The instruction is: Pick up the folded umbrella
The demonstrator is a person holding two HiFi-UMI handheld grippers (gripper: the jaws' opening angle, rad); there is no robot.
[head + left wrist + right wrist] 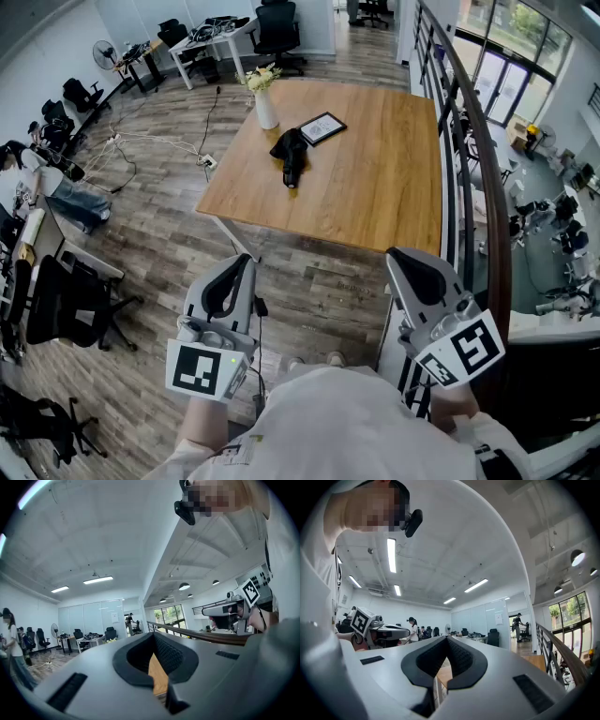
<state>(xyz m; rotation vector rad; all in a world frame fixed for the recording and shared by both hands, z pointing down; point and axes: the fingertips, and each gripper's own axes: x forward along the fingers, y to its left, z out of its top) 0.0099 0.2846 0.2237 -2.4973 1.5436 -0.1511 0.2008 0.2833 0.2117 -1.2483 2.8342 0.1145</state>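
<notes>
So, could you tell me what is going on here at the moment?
A person stands a little way back from the light wooden table, holding a grey two-jaw gripper in each hand. The left gripper and the right gripper are both shut, empty and held level, short of the table. The black folded umbrella lies untouched on the tabletop, near a white vase of flowers and a flat black-framed panel.

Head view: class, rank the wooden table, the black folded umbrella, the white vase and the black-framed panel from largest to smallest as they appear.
1. The wooden table, by far the largest.
2. The folded umbrella.
3. The black-framed panel and the white vase look about alike, so they are left unranked.
</notes>
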